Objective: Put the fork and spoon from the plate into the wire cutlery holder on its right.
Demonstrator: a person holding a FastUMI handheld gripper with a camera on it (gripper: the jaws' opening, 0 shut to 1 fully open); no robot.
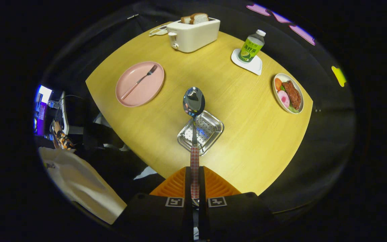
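My gripper [194, 169] is shut on the checked handle of a spoon [194, 102], both fingers pressing on it. The spoon points forward and its shiny bowl hangs over the far rim of the metal cutlery holder [213, 132], which stands on the wooden table just ahead of the fingers. The holder is seen from above, a square perforated basket. Beyond it to the left lies the pink plate [153, 87] with a fork [139, 81] on it, tines pointing away and handle checked like the spoon's.
At the table's far edge stands a white toaster [193, 35] with bread in it. A green bottle [252, 47] on a white coaster and a dish of food [288, 93] sit to the right. A person's sleeve [79, 183] shows at the left.
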